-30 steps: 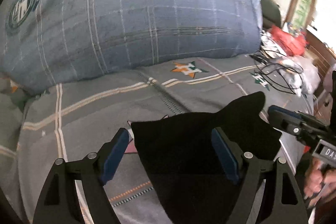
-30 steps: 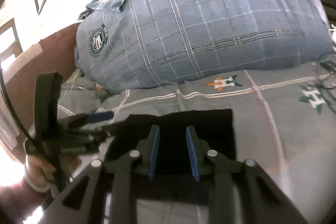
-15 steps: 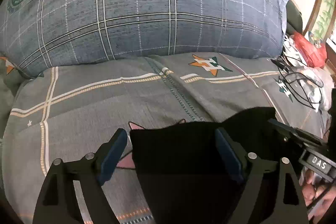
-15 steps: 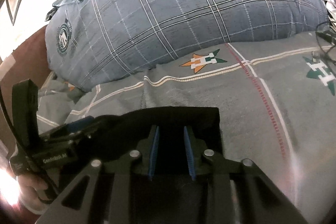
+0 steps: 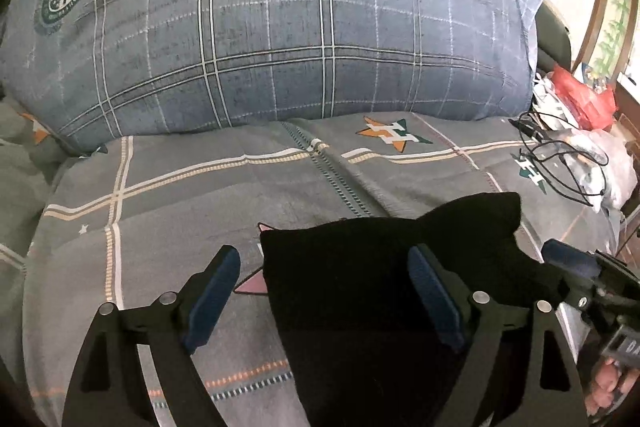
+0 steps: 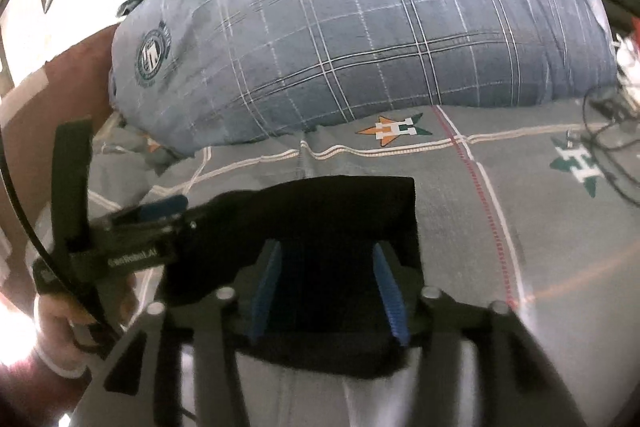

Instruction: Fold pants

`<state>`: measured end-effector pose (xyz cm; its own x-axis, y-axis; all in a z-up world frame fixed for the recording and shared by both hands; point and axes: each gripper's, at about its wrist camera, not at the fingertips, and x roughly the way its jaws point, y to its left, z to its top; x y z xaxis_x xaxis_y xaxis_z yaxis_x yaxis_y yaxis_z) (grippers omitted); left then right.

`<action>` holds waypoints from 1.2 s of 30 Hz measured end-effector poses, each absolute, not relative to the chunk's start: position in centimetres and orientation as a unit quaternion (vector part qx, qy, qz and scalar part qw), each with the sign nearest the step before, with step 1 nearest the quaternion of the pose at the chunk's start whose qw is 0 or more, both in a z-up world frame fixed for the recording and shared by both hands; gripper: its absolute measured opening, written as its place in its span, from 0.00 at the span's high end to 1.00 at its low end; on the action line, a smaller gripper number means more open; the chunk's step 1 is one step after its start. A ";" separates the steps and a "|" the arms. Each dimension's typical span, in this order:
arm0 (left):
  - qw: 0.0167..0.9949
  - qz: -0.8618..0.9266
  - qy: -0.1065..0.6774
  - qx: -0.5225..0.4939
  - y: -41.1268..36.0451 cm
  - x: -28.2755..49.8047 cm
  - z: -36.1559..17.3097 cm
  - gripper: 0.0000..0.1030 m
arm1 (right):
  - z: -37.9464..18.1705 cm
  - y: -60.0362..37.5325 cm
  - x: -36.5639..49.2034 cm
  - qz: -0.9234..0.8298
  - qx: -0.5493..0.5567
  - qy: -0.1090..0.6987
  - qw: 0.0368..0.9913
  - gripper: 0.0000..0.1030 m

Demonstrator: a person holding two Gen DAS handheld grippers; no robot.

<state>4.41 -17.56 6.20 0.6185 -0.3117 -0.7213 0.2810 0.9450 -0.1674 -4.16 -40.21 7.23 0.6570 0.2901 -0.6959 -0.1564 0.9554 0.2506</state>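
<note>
Grey bed cover [image 5: 200, 211] w/ cream stripes & star logos. Big blue plaid pillow [image 5: 280, 27] at far side. Cables [image 5: 560, 163], red bag [image 5: 584, 95] & clutter far right. Bright window light [image 6: 24, 47] at left, w/ a pale wall.

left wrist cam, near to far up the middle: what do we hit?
Folded black pants between the open left gripper fingers → grey bedsheet with cream stripes → orange-and-green star logo with an H on that sheet → big blue plaid pillow at the back.
</note>
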 end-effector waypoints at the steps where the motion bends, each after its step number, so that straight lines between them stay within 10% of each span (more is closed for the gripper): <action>1: 0.900 -0.165 0.403 -0.020 -17.4 4.1 6.4 0.16 | 7.3 -40.1 -4.3 0.124 0.080 0.396 0.906 0.50; 36: 0.829 -0.346 0.437 0.050 -16.5 12.2 4.8 0.05 | 8.4 -39.3 0.0 0.170 -0.003 0.406 0.898 0.37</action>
<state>12.24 -16.48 4.77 0.3781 -0.5290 -0.7597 0.6170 0.7558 -0.2192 0.01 -39.27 8.37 0.6131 0.3032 -0.7295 -0.3081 0.9421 0.1325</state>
